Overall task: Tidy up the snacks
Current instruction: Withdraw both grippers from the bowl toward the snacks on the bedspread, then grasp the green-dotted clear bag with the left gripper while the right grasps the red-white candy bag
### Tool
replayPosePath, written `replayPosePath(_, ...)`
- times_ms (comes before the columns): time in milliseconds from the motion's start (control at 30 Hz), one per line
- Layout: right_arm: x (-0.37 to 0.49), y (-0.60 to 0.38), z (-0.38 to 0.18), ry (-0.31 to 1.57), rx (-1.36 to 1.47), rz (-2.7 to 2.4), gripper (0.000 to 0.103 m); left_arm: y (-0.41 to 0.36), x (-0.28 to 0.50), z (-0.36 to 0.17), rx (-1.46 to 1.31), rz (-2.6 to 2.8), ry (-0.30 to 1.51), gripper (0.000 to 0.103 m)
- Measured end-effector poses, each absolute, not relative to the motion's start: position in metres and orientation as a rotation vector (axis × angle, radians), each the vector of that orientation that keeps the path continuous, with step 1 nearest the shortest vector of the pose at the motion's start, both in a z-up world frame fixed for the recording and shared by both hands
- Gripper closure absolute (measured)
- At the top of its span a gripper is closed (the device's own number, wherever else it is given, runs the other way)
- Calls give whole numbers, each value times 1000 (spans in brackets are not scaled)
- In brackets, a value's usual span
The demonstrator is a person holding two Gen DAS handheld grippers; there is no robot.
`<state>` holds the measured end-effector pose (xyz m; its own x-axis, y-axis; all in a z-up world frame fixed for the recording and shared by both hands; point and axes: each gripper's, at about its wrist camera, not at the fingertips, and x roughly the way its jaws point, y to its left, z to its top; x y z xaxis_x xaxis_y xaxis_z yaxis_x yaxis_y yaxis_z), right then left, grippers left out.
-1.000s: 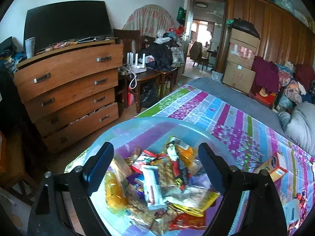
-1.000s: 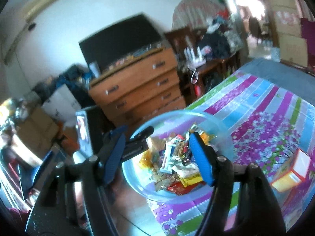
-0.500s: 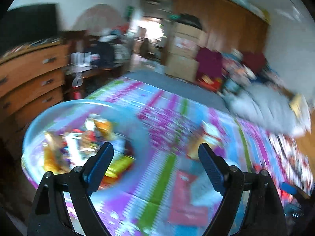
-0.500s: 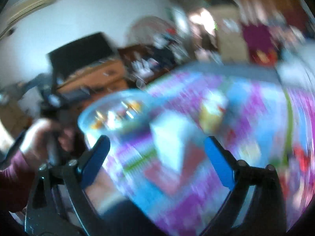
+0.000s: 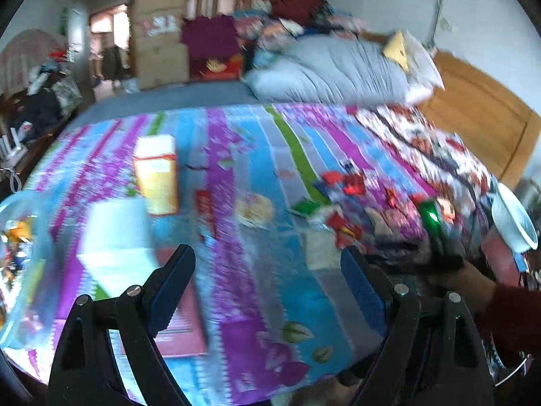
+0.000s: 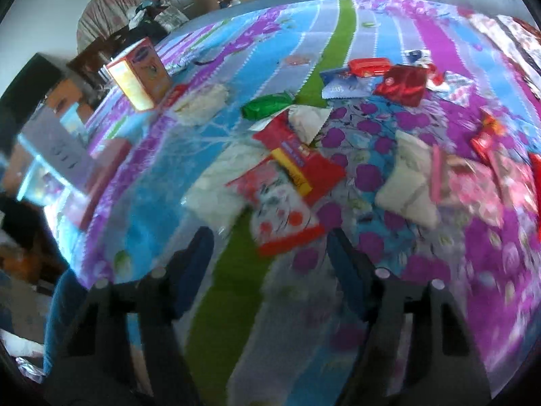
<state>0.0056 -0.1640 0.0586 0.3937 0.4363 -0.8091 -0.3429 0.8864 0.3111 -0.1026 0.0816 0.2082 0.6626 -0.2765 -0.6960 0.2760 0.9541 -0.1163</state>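
Note:
Several loose snack packets lie scattered on the striped purple, blue and green bedspread [image 6: 341, 30]. In the right wrist view a red and white packet [image 6: 284, 213] lies just ahead of my open, empty right gripper [image 6: 270, 253], with a red and yellow packet [image 6: 304, 165], a green packet [image 6: 267, 106] and white packets [image 6: 407, 179] beyond. My left gripper [image 5: 267, 280] is open and empty above the bedspread. A clear blue bowl [image 5: 23, 264] of snacks shows at the left edge of the left wrist view. The snack pile [image 5: 351, 199] lies to its right.
An orange and white carton [image 6: 138, 74] stands on the bed and also shows in the left wrist view [image 5: 157, 176]. Flat red and pale boxes [image 5: 116, 237] lie near the bowl. A grey quilt [image 5: 324, 71] and pillows are at the far side. Both views are motion-blurred.
Both grippers have swung right, away from the bowl of snacks and the dresser, toward the scattered packets on the bed. Both stayed open and empty.

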Motion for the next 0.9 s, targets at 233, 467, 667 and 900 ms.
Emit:
replayPosePath(233,21,-159,41,1043,35,512,55,39,-79,156,8,-342,912,14)
replayPosePath(467,-14,-198,57,1002,192,492,61,-4,-49,101,-3,-403,991,14)
replayPosePath(667,-43,-239,54,1009,338,434,61,-42,-11,48,28,-444,1054,14)
replayPosePath(900,-41,-247,46,1022,376,444,61,-56,7,18,17,-422,1074,13)
